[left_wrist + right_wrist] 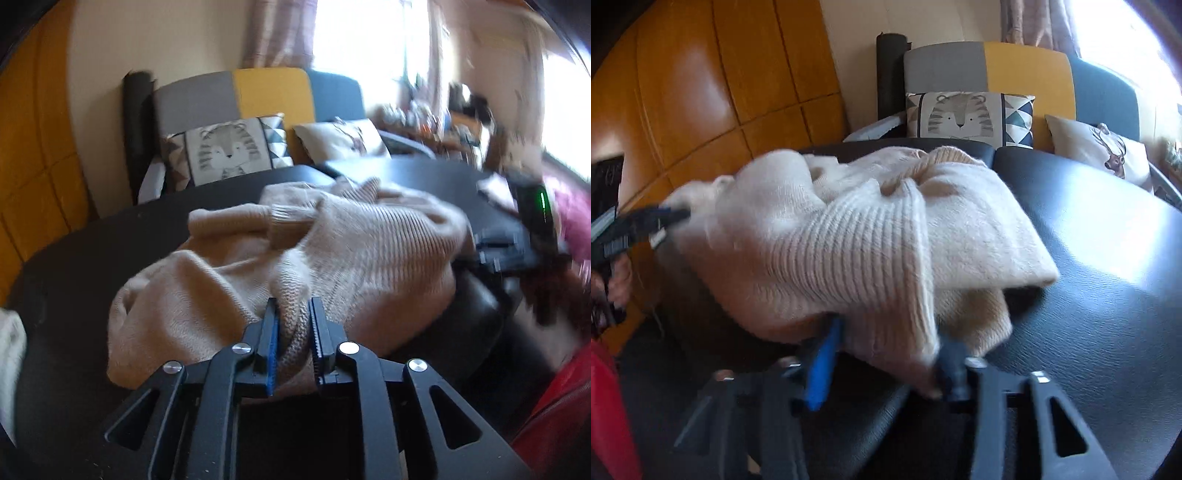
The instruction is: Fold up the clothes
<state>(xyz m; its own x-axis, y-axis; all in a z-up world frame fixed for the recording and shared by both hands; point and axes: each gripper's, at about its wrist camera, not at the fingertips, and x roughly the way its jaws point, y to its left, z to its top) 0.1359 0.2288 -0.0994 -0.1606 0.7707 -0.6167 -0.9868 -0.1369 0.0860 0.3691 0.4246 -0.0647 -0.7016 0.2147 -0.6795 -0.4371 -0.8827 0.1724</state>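
A beige knit sweater [295, 240] lies bunched on a black table [92, 251]. My left gripper [293, 314] is shut on a fold of the sweater's near edge. In the right wrist view the same sweater [849, 236] is lifted and blurred, and my right gripper [890, 350] has its jaws fairly wide apart with the ribbed hem hanging between them. The left gripper also shows in the right wrist view [670, 216] at the far left, clamped on the sweater's other end. The right gripper shows in the left wrist view [491, 251], blurred, at the sweater's right end.
A grey, yellow and blue sofa [258, 88] with a tiger cushion [225, 151] and a deer cushion [1108, 155] stands behind the table [1108, 295]. Orange wooden panels [701, 92] are at the left. A white cloth [11, 350] lies at the table's left edge.
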